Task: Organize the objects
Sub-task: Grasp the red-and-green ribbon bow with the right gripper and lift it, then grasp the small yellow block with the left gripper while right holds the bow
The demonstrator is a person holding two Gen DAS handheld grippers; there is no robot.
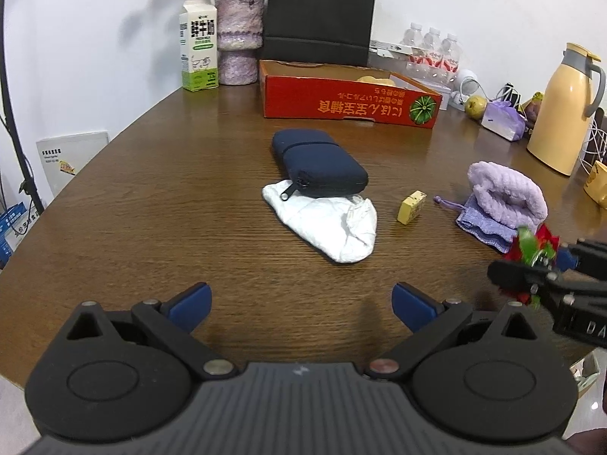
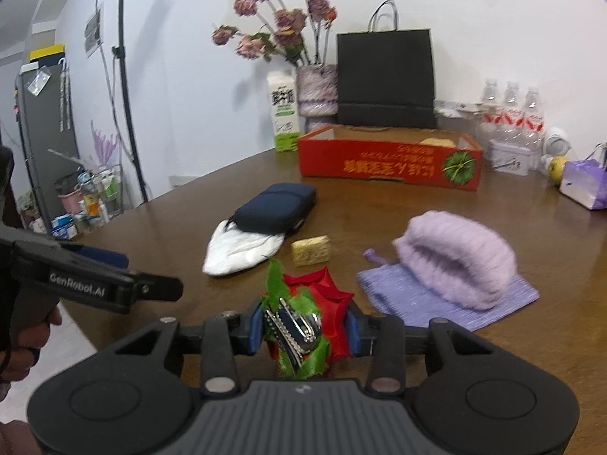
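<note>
My right gripper (image 2: 305, 328) is shut on a red and green flower hair clip (image 2: 303, 314), held just above the table's near edge; the clip also shows in the left wrist view (image 1: 533, 252). My left gripper (image 1: 301, 301) is open and empty over the near table. Ahead lie a navy zip pouch (image 1: 320, 163) resting on a white cloth bag (image 1: 330, 223), a small yellow block (image 1: 410, 206), and a fluffy purple towel (image 1: 506, 193) on a purple drawstring bag (image 1: 480, 227). A red cardboard box (image 1: 351, 100) stands open at the back.
Along the back wall stand a milk carton (image 1: 199, 43), a flower vase (image 1: 239, 38), a black paper bag (image 1: 318, 13) and water bottles (image 1: 432, 51). A yellow thermos (image 1: 567, 108), a green fruit (image 1: 476, 106) and a purple packet (image 1: 502, 119) crowd the right.
</note>
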